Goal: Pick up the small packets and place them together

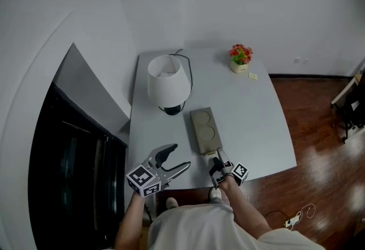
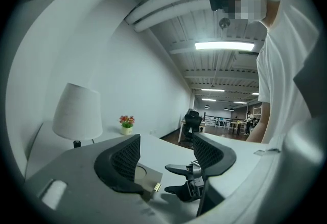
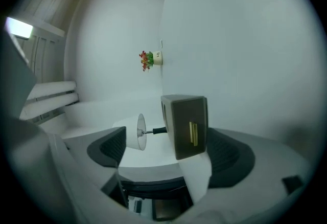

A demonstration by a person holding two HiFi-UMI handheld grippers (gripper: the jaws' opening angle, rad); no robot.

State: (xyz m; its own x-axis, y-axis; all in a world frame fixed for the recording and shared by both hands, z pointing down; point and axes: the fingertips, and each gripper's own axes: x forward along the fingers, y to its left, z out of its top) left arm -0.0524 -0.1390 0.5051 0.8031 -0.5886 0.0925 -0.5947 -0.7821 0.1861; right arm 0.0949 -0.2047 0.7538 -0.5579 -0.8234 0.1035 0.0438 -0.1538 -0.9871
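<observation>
Packets lie well apart: the small, flat yellowish packet (image 1: 252, 76) sits beside the flower pot (image 1: 240, 57) at the bench's (image 1: 256, 129) far end; the white papery packet (image 3: 197, 177) stands between my right gripper's (image 1: 218, 162) parted jaws, against a grey rectangular box (image 1: 205, 130); my left gripper (image 1: 178, 157) hovers tilted, jaws wide and empty, near the white-shaded lamp (image 1: 167, 83).

Lamp (image 1: 167, 84) and box (image 1: 205, 129) crowd the table's (image 1: 256, 123) left; right half lies open.
</observation>
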